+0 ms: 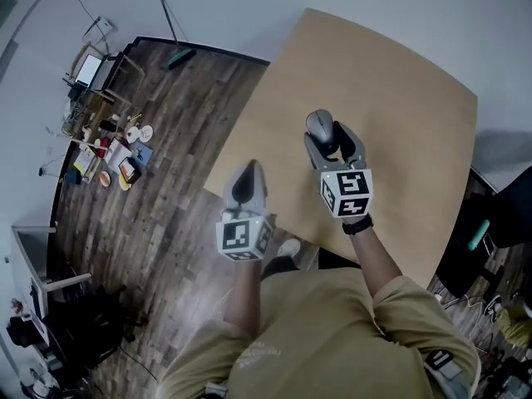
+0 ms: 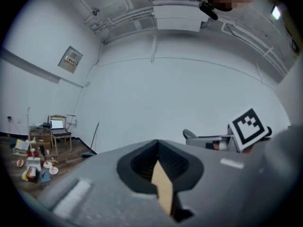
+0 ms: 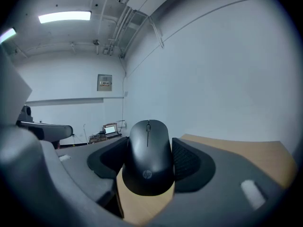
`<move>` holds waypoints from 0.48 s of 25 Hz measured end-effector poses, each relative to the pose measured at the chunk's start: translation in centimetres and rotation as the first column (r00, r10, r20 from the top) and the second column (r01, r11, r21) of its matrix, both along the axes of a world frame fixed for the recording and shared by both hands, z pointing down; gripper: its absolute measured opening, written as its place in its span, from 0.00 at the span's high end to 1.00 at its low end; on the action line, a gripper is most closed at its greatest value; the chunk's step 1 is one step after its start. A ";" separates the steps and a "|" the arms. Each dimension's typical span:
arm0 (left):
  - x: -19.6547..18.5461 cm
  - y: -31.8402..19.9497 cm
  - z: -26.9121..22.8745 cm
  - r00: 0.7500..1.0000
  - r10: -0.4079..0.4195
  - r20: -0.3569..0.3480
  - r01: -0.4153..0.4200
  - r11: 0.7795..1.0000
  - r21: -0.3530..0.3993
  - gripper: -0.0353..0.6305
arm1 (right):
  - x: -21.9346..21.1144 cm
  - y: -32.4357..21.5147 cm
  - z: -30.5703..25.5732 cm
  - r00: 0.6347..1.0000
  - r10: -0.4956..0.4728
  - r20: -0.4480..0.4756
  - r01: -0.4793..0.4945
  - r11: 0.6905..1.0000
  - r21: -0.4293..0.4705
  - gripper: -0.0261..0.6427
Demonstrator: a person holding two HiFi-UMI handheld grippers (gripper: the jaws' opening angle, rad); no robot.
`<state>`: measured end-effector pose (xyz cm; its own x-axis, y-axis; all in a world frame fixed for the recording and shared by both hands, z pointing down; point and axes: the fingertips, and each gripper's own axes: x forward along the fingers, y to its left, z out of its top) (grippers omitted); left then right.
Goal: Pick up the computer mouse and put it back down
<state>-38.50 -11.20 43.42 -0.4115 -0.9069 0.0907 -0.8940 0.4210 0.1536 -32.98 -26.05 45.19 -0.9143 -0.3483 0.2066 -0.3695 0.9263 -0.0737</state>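
A black computer mouse [image 1: 318, 125] sits between the jaws of my right gripper [image 1: 329, 134] over the light wooden table [image 1: 399, 81]. In the right gripper view the mouse [image 3: 147, 145] fills the gap, its HP logo facing the camera, and both dark pads press on its sides; the right gripper [image 3: 149, 163] is shut on it. Whether the mouse rests on the table [image 3: 251, 152] or hangs just above it, I cannot tell. My left gripper [image 1: 248, 173] is at the table's near left edge, holding nothing. In its own view the left gripper [image 2: 158, 162] is shut, leaving only a thin slit.
Dark wood-plank floor [image 1: 166, 181] lies left of the table. Against the far left wall stand a chair with a laptop [image 1: 87, 71] and several small items on the floor [image 1: 120, 152]. The right gripper's marker cube [image 2: 247, 128] shows in the left gripper view.
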 end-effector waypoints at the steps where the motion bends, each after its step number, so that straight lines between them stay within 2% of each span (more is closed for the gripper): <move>1: -0.6 0.1 0.3 1.000 -0.011 -0.006 0.011 1.000 -0.005 0.94 | -1.0 -0.3 0.8 1.000 0.003 -0.013 -0.003 1.000 -0.009 0.51; 5: -2.3 -0.2 1.8 0.999 -0.033 -0.029 0.032 0.999 -0.033 0.94 | -4.3 -2.1 4.1 0.997 0.046 -0.062 -0.050 0.997 -0.067 0.51; 12: -2.9 -3.1 5.2 0.998 -0.009 -0.069 0.003 0.996 -0.087 0.94 | -6.5 -7.2 10.2 0.981 0.152 -0.120 -0.167 0.977 -0.129 0.51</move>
<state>-41.43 -14.29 48.62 -0.4074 -0.8917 0.1971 -0.8798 0.4411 0.1773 -39.49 -33.30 55.43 -0.8187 -0.4491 0.3579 -0.5246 0.8383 -0.1482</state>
